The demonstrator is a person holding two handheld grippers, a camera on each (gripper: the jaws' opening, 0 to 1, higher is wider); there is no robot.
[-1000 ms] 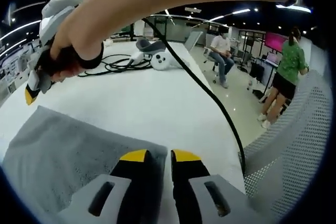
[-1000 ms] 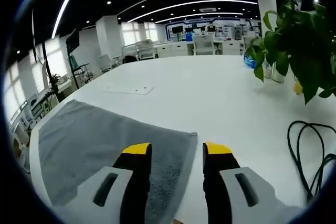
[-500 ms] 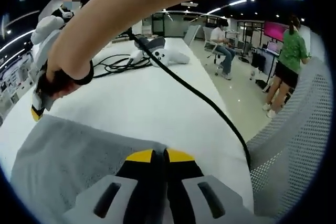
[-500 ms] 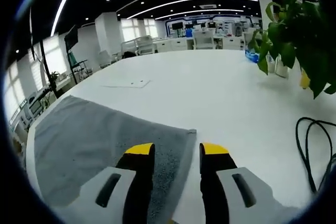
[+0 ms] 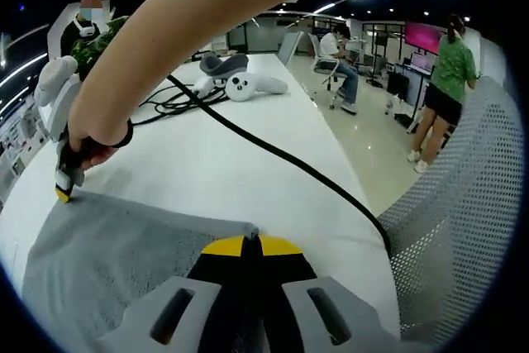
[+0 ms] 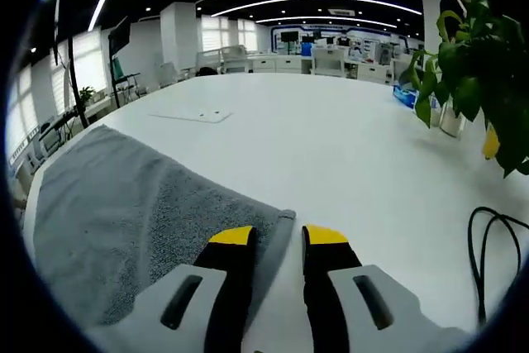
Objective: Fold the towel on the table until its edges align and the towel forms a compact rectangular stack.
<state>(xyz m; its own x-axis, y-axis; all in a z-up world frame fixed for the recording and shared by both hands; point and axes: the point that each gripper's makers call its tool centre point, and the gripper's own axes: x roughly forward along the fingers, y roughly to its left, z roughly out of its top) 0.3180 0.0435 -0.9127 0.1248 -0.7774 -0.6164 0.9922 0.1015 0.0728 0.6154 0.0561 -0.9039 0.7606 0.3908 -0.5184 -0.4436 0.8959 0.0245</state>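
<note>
Left gripper (image 5: 250,245) jaws closed on grey towel (image 5: 107,254) corner, right gripper (image 5: 63,192) touching far corner

left gripper (image 5: 250,245) jaws closed on towel (image 5: 107,254) corner

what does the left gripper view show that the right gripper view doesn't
Left gripper view: its own left gripper shut on a towel corner, the right gripper held by a hand, a mesh chair and white controllers.

Right gripper view: a leafy plant, with jaws apart astride the towel's edge.

Both: the grey towel, white table and black cables.
</note>
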